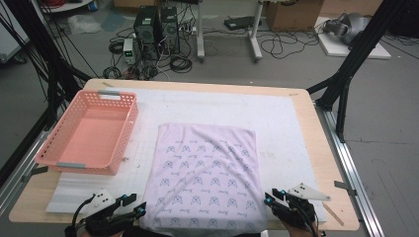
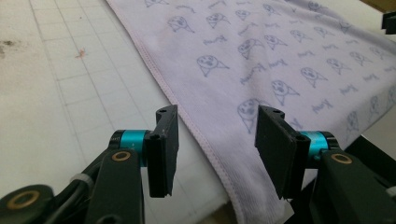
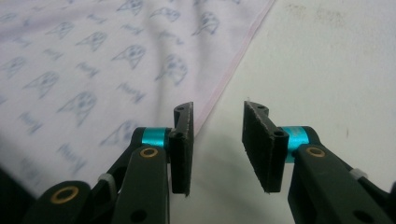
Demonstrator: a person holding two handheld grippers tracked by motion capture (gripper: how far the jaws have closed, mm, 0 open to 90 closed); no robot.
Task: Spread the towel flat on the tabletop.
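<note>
Left claw (image 2: 212,154) stands with jaws parted, nothing pinched; the hemmed left edge of the cloth (image 2: 280,60) runs up between the two black pads without touching either. Right claw (image 3: 217,149) likewise parted and empty, poised over the cloth's right hem, which passes just beside its left pad, with bare white mat (image 3: 327,70) under the gap. From the high view, both claws sit at the near edge of the table (image 1: 316,133), left claw (image 1: 131,210) at the cloth's near-left corner, right claw (image 1: 272,200) at its near-right corner. Cloth (image 1: 205,177) is pale lilac, roughly rectangular, lying flat on the white gridded mat at the table's near centre, its near end reaching the table's edge, where in the left gripper view it droops over. Print: repeating rows of small blue-grey animal-head motifs alternating with short script-like marks. Hem is a narrow stitched band, slightly pinker than the field. Surface mostly smooth; shallow wrinkles on the right half, one soft fold visible in the right gripper view. Pink slatted basket (image 1: 91,131) sits on the table's left side, well apart from the cloth.
</note>
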